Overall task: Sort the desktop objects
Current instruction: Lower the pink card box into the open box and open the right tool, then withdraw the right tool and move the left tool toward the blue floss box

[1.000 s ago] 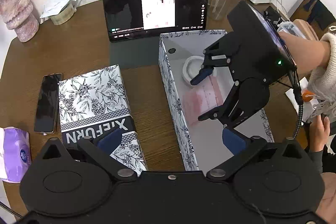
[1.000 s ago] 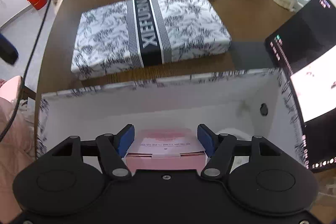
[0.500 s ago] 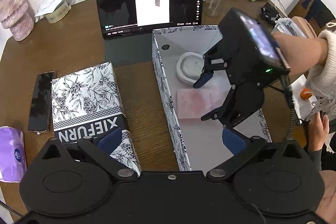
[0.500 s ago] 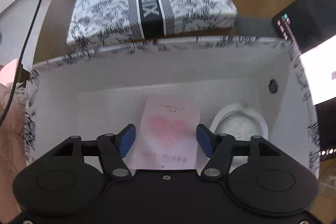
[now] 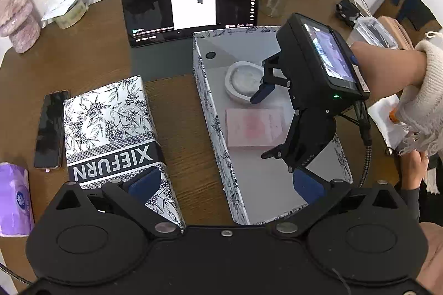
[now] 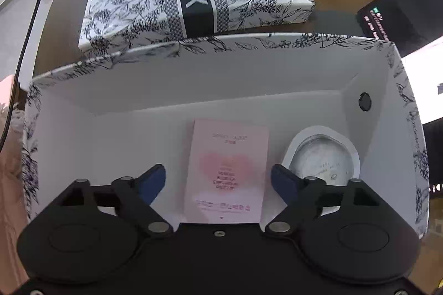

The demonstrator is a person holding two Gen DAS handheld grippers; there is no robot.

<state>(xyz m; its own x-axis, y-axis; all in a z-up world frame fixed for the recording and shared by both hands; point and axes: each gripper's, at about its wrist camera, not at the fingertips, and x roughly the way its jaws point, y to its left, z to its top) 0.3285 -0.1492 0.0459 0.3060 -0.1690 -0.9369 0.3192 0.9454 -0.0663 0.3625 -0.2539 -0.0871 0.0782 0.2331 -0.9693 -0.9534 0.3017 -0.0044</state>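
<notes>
Lifted clear, the right gripper [image 6: 218,178] hangs spread and empty above the pink packet [image 6: 225,170], now flat in the box [image 5: 206,101] beside a white dish [image 5: 241,80]; phone [image 5: 51,129] and tissues [image 5: 12,198] remain outside, left gripper [image 5: 225,184] spread too.

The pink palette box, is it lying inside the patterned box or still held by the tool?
Inside and released. The pink palette box lies flat on the floor of the open patterned box, beside the round white container. The right tool is open above it.
</notes>
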